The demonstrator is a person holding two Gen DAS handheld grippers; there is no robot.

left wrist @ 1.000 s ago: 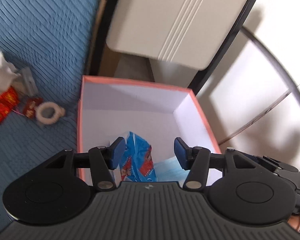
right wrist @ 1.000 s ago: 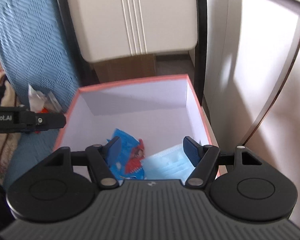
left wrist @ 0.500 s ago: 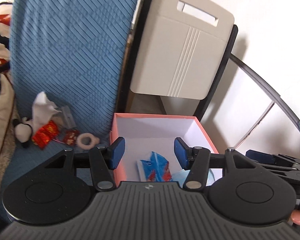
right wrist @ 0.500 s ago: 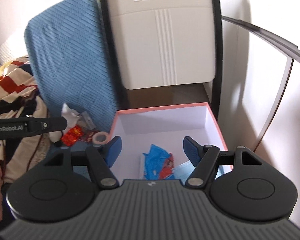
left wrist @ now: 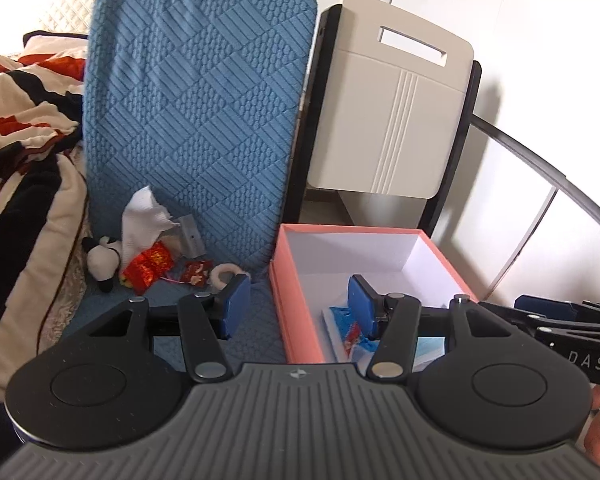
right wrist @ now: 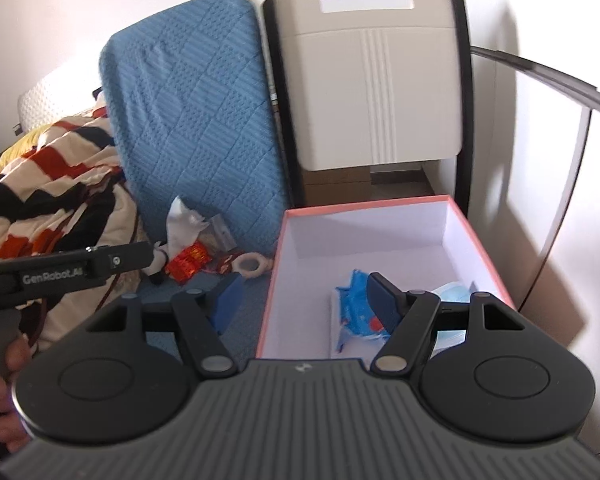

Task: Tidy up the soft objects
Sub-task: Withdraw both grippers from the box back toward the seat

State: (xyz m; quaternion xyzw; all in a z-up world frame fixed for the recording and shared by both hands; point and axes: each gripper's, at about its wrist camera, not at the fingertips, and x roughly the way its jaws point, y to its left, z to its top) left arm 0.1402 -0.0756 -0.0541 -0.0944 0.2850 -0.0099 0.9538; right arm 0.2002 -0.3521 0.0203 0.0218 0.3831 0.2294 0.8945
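Crinkled blue packet [right wrist: 356,304] lies in pink box [right wrist: 476,240]; both tongs [left wrist: 300,306] [right wrist: 304,300] spread, empty.

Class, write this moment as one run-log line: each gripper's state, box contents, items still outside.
left gripper: open, empty | right gripper: open, empty | pink box: blue packet, face mask | outside: white cloth, red packets

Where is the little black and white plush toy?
In the left wrist view, the plush toy lies at the left on the blue cushion, beside the red packets and below the white tissue.
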